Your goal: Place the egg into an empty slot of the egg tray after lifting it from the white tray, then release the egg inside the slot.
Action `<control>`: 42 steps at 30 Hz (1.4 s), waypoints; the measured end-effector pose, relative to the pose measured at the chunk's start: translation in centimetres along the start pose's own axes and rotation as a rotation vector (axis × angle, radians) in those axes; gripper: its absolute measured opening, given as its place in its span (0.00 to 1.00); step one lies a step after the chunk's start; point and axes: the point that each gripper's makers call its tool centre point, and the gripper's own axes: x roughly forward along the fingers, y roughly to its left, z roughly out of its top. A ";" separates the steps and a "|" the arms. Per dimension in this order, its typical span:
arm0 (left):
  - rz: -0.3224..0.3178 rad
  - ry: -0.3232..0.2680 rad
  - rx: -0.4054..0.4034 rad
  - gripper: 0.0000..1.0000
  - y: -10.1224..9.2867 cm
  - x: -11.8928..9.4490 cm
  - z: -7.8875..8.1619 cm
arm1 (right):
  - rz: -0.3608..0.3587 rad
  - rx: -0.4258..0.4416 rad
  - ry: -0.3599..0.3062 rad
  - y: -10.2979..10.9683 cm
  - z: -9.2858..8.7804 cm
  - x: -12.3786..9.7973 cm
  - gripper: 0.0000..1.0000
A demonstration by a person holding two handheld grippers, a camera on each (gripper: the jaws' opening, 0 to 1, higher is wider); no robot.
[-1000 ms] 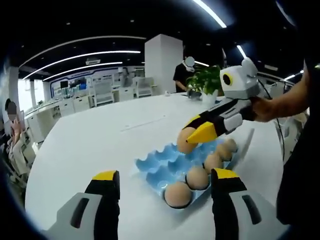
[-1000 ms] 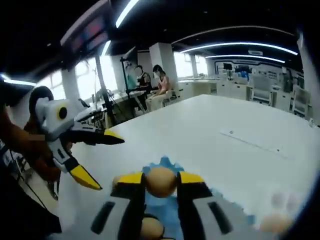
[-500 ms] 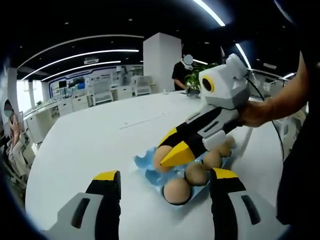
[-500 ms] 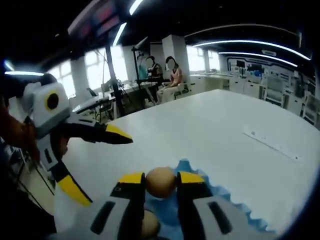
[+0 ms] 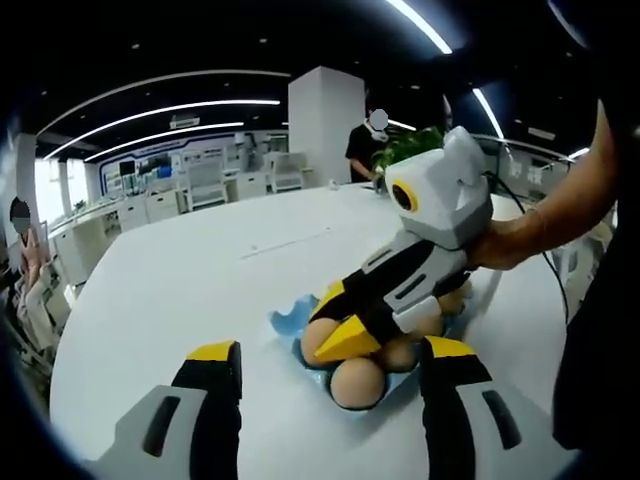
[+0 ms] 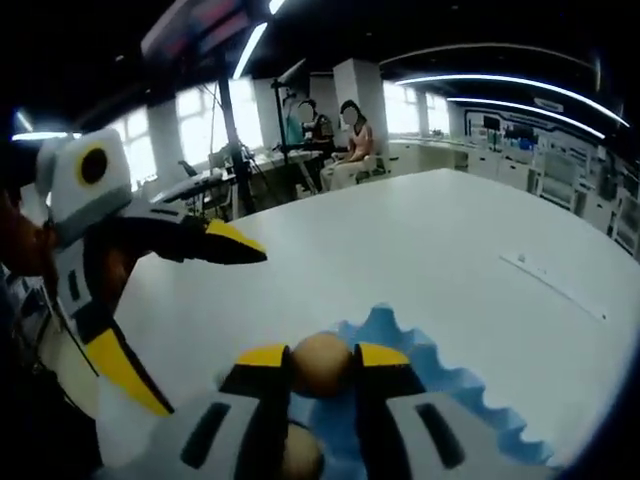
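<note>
The right gripper pinched the egg just above the blue egg tray, near the desk's edge, while the left gripper stood spread nearby.

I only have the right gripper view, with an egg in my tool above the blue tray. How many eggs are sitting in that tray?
Observer: The left gripper view shows two eggs seated in the egg tray; the right tool hides the slots behind them.
Operator: Where is my egg relative to those two?
Observer: Your egg is low over the tray, on that view's left side, close beside the front seated egg. I cannot tell whether it touches a slot.
</note>
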 end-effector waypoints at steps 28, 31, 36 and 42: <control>0.002 -0.014 0.001 0.71 0.0 -0.3 0.6 | -0.025 0.038 -0.037 -0.5 0.2 -1.4 0.32; 0.002 -0.017 0.005 0.71 -0.1 -0.4 0.8 | -0.074 0.039 -0.067 -1.4 0.0 -3.5 0.31; -0.003 -0.017 0.004 0.71 -0.4 -0.5 0.7 | -0.227 0.085 -0.121 -4.9 -1.0 -8.8 0.30; -0.004 -0.020 0.006 0.71 -0.6 -0.5 0.9 | -0.388 0.171 -0.138 -8.8 -3.4 -14.8 0.29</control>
